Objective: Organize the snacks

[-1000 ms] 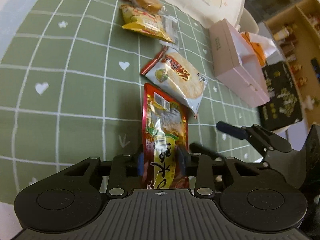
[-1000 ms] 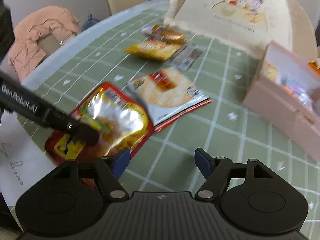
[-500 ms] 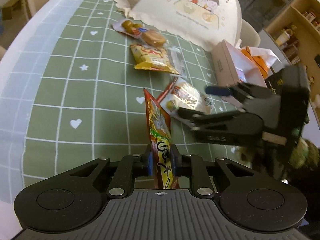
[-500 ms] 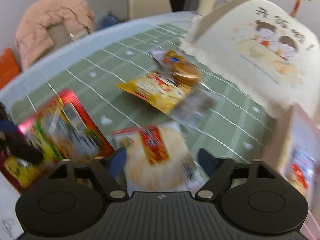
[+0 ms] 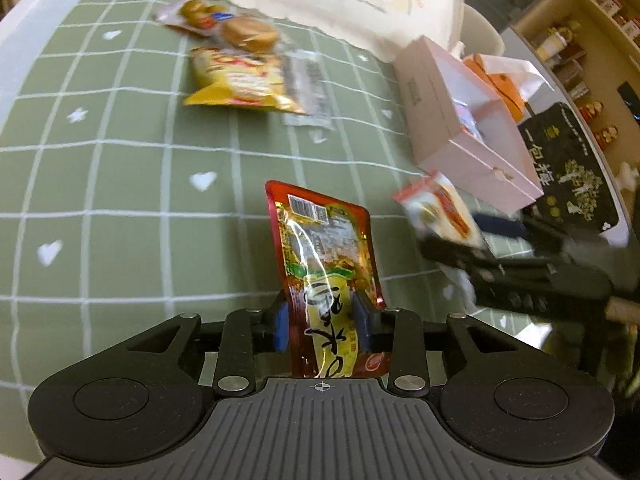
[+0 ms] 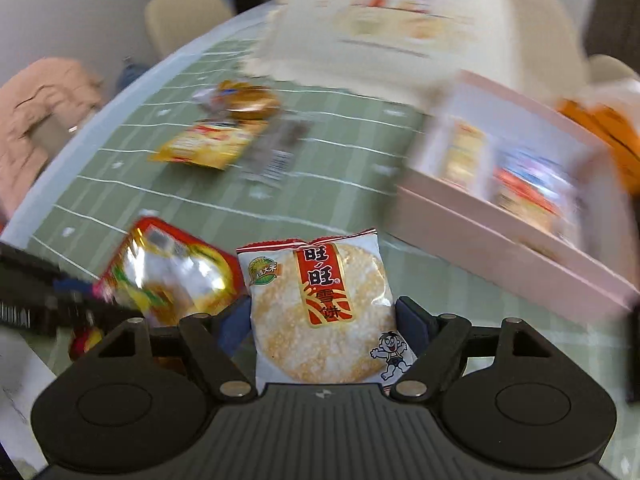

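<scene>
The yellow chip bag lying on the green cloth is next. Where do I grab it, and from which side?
Probably by its near pointed corner. The yellow chip bag lies flat on the green cloth, with a bun packet touching its far end and a clear wrapper along its right edge. Its left and near sides are free, so come in low from the near left and pinch that flat sealed corner.

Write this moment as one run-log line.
left gripper: holds red snack packet | right gripper: holds rice cracker packet | pink box: open
</scene>
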### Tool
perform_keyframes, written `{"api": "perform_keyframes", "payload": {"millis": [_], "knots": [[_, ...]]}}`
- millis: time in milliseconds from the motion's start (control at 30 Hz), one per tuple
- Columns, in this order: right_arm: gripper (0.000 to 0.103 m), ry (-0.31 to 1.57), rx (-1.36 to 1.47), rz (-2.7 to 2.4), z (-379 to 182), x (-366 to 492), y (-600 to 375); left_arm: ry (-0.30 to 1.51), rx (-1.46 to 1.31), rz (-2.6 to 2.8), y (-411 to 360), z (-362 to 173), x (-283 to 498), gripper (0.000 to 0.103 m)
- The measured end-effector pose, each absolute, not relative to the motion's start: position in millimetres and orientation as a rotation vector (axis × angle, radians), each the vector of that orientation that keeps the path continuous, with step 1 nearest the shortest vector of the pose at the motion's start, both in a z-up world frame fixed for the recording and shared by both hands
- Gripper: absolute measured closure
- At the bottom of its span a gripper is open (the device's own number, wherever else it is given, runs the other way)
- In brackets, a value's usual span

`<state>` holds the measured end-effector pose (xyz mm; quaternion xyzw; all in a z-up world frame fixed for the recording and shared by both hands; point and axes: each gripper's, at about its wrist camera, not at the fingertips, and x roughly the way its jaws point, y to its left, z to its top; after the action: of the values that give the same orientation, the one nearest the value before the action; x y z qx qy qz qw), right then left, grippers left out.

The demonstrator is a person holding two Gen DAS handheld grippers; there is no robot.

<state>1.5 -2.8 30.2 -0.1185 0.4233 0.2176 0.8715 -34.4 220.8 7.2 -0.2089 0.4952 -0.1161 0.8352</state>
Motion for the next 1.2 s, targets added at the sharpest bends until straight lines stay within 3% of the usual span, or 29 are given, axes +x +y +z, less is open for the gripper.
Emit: {"api": "perform_keyframes", "payload": {"millis": [200,300,333,400,567,767,933,967,1033,1200], "knots": [[0.025,0.869,-0.28,0.291,19.4,-25.0,-50.5,1.062,-0.435,-0.349,179.7,8.8,-20.9,0.073],[0.025,0.906,-0.25,0.233,11.6,-25.4,-69.7,1.067,-0.387,-0.326,158.8,7.7,-17.8,0.068],[0.025,0.919,-0.236,0.22,8.5,-25.5,-75.0,1.065,-0.352,-0.302,151.7,7.7,-17.2,0.061],[0.016,0.915,-0.177,0.21,1.8,-26.9,-90.3,1.037,-0.283,-0.234,139.7,9.3,-18.1,0.053],[0.0,0.827,-0.102,0.214,-13.3,-42.9,-118.8,0.949,-0.203,-0.087,120.3,12.7,-27.9,0.056],[0.0,0.775,-0.115,0.258,-16.0,-55.5,-124.6,0.907,-0.201,-0.077,114.9,30.7,-45.4,0.057],[0.0,0.761,-0.126,0.287,-17.0,-56.3,-126.9,0.964,-0.002,-0.121,70.5,26.9,-35.6,0.057],[0.0,0.752,-0.126,0.29,-17.6,-58.2,-127.3,0.98,0.021,-0.124,63.2,21.7,-34.1,0.051],[0.0,0.727,-0.125,0.296,-19.6,-61.6,-128.9,0.955,0.051,-0.129,55.3,18.6,-36.2,0.051],[0.0,0.693,-0.115,0.291,-22.2,-68.3,-129.0,0.969,-0.037,-0.191,62.4,17.4,-34.0,0.051]]}}
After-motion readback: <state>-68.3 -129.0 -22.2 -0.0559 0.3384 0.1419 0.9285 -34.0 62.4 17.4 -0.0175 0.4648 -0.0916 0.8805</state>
